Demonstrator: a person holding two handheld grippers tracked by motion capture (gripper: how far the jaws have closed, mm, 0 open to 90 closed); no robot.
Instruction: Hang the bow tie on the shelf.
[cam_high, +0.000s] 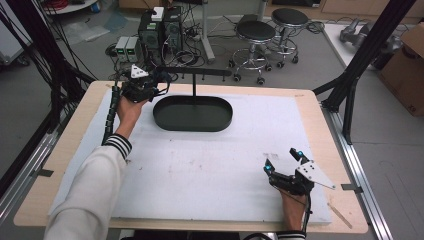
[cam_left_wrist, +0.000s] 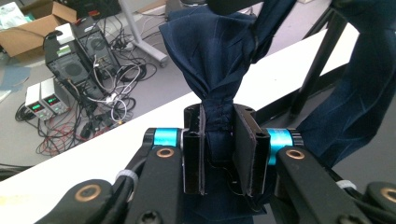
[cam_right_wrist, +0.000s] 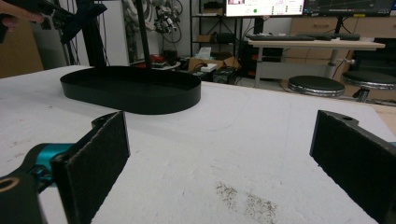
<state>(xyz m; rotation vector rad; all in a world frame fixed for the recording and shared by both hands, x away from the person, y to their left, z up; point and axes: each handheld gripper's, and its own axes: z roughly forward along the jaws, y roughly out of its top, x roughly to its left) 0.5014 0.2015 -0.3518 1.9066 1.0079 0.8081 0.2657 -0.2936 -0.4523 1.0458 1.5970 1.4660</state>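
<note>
My left gripper (cam_high: 159, 81) (cam_left_wrist: 219, 119) is shut on a bunched dark navy cloth (cam_left_wrist: 210, 51) at the table's far left. It hangs beside the left end of the horizontal bar (cam_high: 202, 73) of a black stand. The stand's thin pole (cam_high: 194, 85) (cam_right_wrist: 144, 32) rises from a black oval tray base (cam_high: 220, 122) (cam_right_wrist: 130, 100). The cloth spreads upward and to the right above the jaws in the left gripper view. My right gripper (cam_high: 281, 160) (cam_right_wrist: 224, 137) rests open near the front right of the white mat (cam_high: 210, 165), with nothing between its pads (cam_right_wrist: 100, 154).
Black frame posts (cam_high: 360, 65) stand off the table's right edge, next to a cardboard box (cam_high: 407, 65). On the floor behind the table are two stools (cam_high: 256, 32), computer towers (cam_high: 160, 30) and tangled cables.
</note>
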